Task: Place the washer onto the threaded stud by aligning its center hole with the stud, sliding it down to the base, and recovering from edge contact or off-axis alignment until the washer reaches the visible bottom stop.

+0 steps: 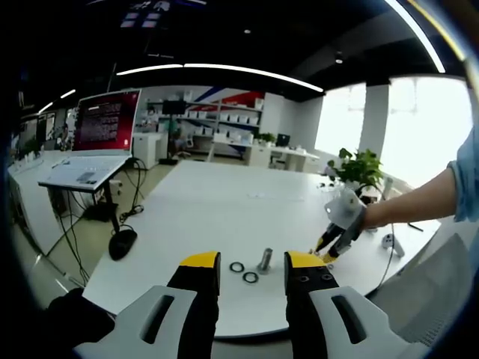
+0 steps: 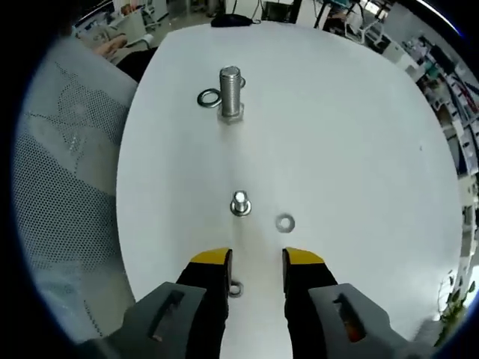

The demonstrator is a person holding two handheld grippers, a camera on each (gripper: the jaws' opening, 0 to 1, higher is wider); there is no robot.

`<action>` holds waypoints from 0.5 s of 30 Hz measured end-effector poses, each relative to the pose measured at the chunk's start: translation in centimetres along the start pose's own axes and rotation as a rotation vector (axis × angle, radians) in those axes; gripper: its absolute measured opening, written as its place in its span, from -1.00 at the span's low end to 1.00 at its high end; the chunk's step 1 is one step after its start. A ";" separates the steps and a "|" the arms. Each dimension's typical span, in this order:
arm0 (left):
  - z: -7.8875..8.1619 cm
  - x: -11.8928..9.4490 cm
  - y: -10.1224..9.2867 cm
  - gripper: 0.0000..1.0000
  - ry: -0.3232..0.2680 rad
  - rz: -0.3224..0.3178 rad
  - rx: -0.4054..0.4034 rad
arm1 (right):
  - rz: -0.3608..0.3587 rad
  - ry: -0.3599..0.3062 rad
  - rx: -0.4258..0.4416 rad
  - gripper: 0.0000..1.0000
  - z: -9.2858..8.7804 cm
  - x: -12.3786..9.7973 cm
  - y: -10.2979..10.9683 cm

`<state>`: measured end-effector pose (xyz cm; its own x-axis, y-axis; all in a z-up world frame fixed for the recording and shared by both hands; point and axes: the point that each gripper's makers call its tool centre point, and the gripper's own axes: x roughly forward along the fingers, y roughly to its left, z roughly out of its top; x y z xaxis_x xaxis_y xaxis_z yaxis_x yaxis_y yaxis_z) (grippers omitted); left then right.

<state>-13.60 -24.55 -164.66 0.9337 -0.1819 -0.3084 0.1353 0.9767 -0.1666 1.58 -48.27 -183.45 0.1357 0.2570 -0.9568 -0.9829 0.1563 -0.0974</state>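
In the right gripper view, a tall threaded stud (image 2: pixel 230 91) stands upright at the far side of the white table (image 2: pixel 352 149). A washer (image 2: pixel 209 98) lies flat against its left side. Nearer stands a shorter bolt (image 2: pixel 240 203), with a second washer (image 2: pixel 285 222) to its right. A third washer (image 2: pixel 235 289) lies on the table by the inner edge of the left jaw. My right gripper (image 2: pixel 257 258) is open and holds nothing. In the left gripper view, my left gripper (image 1: pixel 252 263) is open, and beyond it are a stud (image 1: pixel 265 260) and two washers (image 1: pixel 236 267). The right gripper (image 1: pixel 328 245) comes in held by a hand.
A grey mesh chair (image 2: pixel 60 194) sits beside the table's left edge in the right gripper view. In the left gripper view a laptop on a stand (image 1: pixel 93 134) is at the left, with cables and a black object (image 1: pixel 122 243) on the floor. A potted plant (image 1: pixel 359 168) stands at the table's far right.
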 end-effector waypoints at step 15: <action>0.1 0.0 0.1 -0.38 -0.004 0.002 -0.004 | 0.009 -0.018 0.049 -0.44 -1.7 -0.9 0.0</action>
<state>-13.53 -24.48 -164.57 0.9353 -0.1795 -0.3050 0.1319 0.9766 -0.1701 1.26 -50.09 -183.03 0.1296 0.2756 -0.9525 -0.9768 0.2007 -0.0749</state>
